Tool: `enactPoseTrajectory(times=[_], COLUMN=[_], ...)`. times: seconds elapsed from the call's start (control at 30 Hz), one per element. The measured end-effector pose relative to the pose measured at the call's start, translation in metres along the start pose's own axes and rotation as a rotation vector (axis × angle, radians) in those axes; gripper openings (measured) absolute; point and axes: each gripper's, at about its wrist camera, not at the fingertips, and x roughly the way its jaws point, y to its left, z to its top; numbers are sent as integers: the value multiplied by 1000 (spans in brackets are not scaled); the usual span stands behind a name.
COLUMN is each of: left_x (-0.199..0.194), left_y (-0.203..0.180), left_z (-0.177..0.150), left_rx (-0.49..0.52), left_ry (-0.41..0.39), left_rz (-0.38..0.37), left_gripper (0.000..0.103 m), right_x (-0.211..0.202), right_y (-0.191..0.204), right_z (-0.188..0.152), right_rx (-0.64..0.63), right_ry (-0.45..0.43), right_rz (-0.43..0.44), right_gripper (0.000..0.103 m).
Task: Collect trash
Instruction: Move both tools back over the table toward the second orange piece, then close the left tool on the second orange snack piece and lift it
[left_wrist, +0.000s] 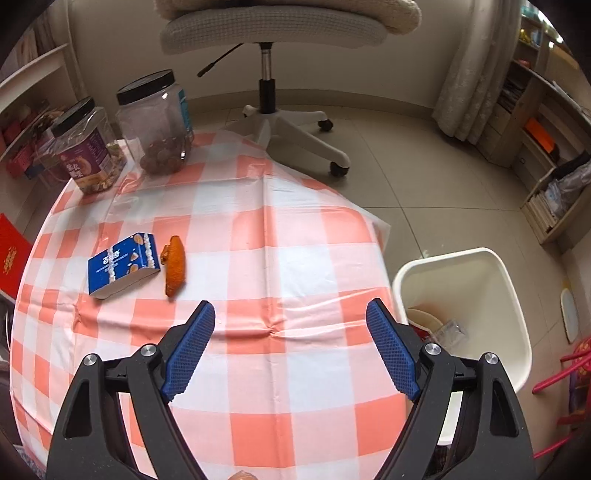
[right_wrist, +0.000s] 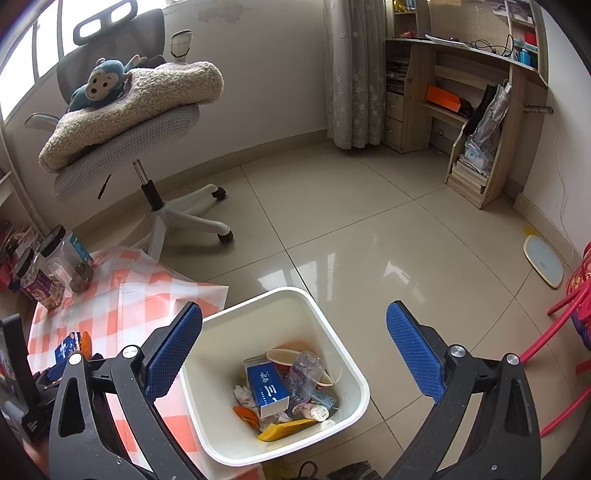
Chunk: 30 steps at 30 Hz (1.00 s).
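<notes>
Both tools gape, holding nothing: left tool (left_wrist: 290, 314) over checked table (left_wrist: 295, 229), right tool (right_wrist: 294, 317) above bin (right_wrist: 354, 376).

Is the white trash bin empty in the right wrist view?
No. The white trash bin already holds a blue carton, a crumpled clear bottle, a yellow wrapper and tissues.

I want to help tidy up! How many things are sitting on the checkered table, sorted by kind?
Jars with black lids: 2, a labelled jar and a clear jar
Blue boxes: 1, the blue box
Orange wrappers: 1, the orange wrapper
Total: 4 things on the checkered table
</notes>
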Motion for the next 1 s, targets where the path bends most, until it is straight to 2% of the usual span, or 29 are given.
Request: enactPoseTrajectory(times=[0.1, 0.2, 0.27, 0.37, 0.47, 0.5, 0.53, 0.6, 0.63, 0.7, 0.9, 1.0], left_x=[24, 45, 56, 73, 98, 106, 110, 107, 103, 94, 35, -8], left_y=[34, 55, 59, 63, 76, 83, 91, 99, 100, 107, 139, 167], left_z=[8, 16, 21, 26, 24, 22, 20, 20, 21, 20, 19, 20], left_rx=[-63, -103, -103, -66, -74, -90, -114, -128, -123, -140, -168, -186], left_ry=[9, 17, 17, 21, 82, 108, 116, 106, 113, 123, 61, 11], left_rz=[92, 108, 111, 177, 214, 208, 170, 112, 86, 22, -13, -27], left_gripper=[82, 81, 80, 78, 69, 66, 63, 36, 16, 16, 16, 16], right_x=[3, 5, 8, 11, 14, 15, 17, 18, 20, 21, 25, 34], right_y=[18, 34, 41, 47, 52, 55, 59, 68, 73, 85, 139, 176], right_z=[-2, -6, -8, -9, -9, -9, -10, -12, -13, -15, -29, -46], right_rx=[-44, -86, -108, -124, -126, -128, -133, -153, -166, -189, -307, -392], right_ry=[10, 19, 27, 44, 53, 57, 61, 68, 70, 70, 79, 136], right_rz=[6, 6, 4, 3, 8, 9, 11, 19, 22, 32, 127, 202], right_gripper=[96, 96, 96, 96, 96, 96, 96, 96, 96, 96, 96, 96])
